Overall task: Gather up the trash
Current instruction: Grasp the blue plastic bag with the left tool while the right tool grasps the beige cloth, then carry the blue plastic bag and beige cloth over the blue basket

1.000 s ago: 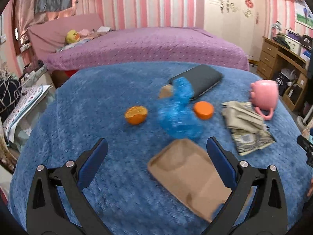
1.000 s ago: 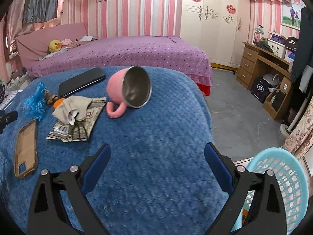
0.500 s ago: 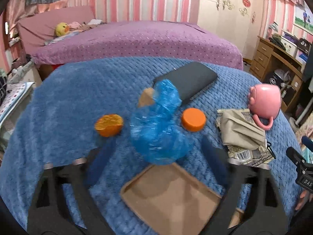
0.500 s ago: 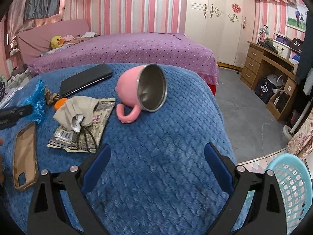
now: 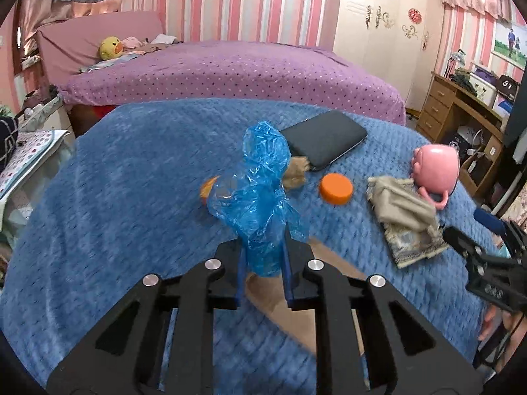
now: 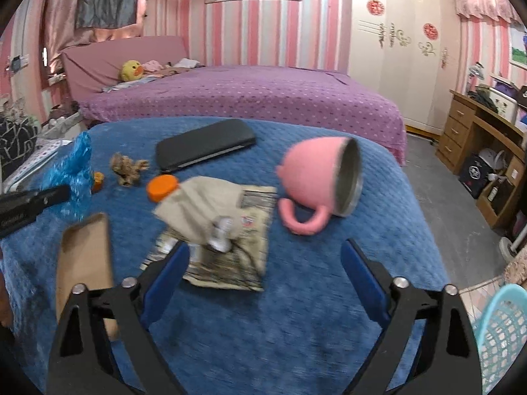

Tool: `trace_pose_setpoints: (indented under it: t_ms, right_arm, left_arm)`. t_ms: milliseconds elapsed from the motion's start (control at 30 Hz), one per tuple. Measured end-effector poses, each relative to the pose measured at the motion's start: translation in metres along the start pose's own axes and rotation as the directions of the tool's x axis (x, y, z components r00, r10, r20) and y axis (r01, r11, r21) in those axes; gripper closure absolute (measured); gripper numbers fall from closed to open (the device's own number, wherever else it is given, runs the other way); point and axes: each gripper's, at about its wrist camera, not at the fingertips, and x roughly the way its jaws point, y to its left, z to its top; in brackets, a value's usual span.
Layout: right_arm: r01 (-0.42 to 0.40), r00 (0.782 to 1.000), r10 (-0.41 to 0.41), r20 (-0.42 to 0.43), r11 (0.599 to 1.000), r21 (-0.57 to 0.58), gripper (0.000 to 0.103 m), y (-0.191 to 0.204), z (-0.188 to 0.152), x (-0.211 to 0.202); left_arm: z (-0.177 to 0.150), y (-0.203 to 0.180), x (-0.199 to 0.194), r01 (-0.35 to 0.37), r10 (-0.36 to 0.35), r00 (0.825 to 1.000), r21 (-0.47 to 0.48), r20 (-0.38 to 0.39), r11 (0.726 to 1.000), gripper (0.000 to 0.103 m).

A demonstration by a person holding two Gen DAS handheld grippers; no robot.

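Left wrist view shows the left gripper (image 5: 262, 265) pinching the lower end of a crumpled blue plastic bag (image 5: 260, 197), its two blue-lined fingers (image 5: 239, 279) drawn close together on the wad. The bag stands with its long axis roughly upright and leaning a little away from the camera, its narrower top pointing toward the black case (image 5: 324, 140) farther back on the blue blanket (image 5: 131, 171). It is thin, translucent, glossy film, heavily creased, wider and looser in the middle with a flap hanging to the right. Whether its bottom touches the blanket cannot be told, as the fingers hide it. Behind it, partly covered, sits an orange fruit piece (image 5: 208, 188); a brown scrap (image 5: 294, 174) lies just beside the case, and an orange lid (image 5: 336, 188) lies to the right. Beneath the gripper is a tan phone case (image 5: 280, 293). Right wrist view shows the right gripper (image 6: 263, 270) with its fingers spread wide and nothing between them, hovering above the blanket near a crumpled paper packet (image 6: 217, 227) with beige wrapping on top. A pink mug (image 6: 321, 181) lies on its side, mouth facing right. A light-blue basket (image 6: 504, 329) stands on the floor at lower right.
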Motion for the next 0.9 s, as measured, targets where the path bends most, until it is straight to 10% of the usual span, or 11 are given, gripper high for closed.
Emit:
trace_pose_setpoints:
  t_ms: [233,433,900]
  right_arm:
    - [-0.027,0.999,0.026,-0.043,0.999,-0.039,0.034,0.021,0.011,0.027]
    - [-0.093,0.992,0.088,-0.090,0.995,-0.045,0.079,0.026,0.011,0.041]
    - [-0.037,0.999,0.039,0.025,0.998,-0.055,0.083,0.008,-0.003,-0.017]
  left_arm:
    - [-0.005,0.010,0.007,-0.043,0.044,0.999,0.034,-0.032,0.998,0.087]
    - [0.000,0.022,0.012,-0.037,0.036,0.998,-0.017,-0.052,0.999,0.087]
    - [0.001,0.013,-0.008,-0.046,0.046,0.999,-0.011,-0.009,0.999,0.087]
